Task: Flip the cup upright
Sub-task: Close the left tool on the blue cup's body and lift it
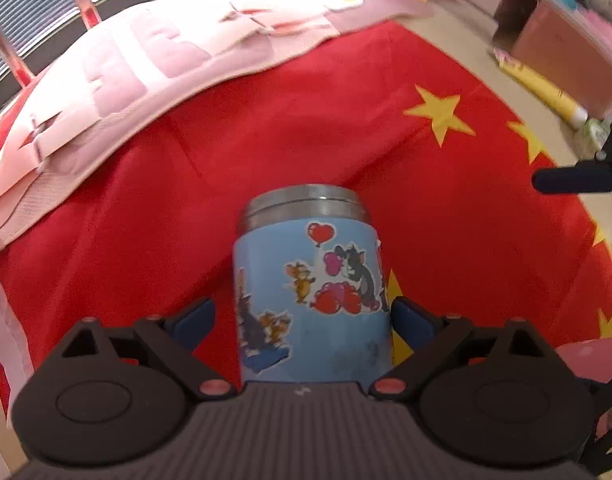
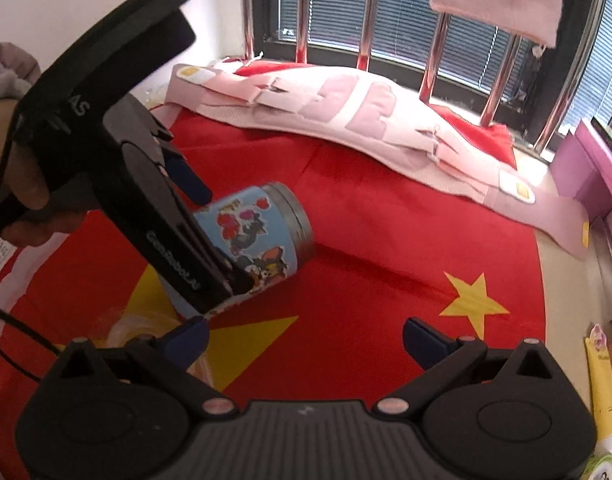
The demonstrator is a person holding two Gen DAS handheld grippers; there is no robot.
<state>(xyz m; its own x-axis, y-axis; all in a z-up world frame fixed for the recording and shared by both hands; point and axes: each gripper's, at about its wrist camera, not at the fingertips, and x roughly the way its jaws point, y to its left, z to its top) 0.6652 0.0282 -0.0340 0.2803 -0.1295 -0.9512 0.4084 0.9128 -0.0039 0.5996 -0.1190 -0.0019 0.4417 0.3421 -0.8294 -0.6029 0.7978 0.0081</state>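
A blue cup [image 1: 312, 300] with cartoon stickers and a steel rim lies tilted between the fingers of my left gripper [image 1: 303, 316]. The jaws stand wide; the right finger [image 1: 412, 320] is at the cup's side, the left finger [image 1: 193, 318] stands apart from it. In the right wrist view the cup [image 2: 257, 236] slants with its steel rim toward the right, low over the red cloth, with the left gripper [image 2: 201, 248] around its base. My right gripper [image 2: 306, 340] is open and empty, nearer the camera than the cup.
A red flag cloth with yellow stars [image 2: 386, 240] covers the table. A pink fabric organiser [image 2: 346, 108] lies at its far side before metal window bars. A purple box [image 2: 586, 168] stands at the right. A yellow tube [image 1: 546, 96] and cardboard box lie at the cloth's edge.
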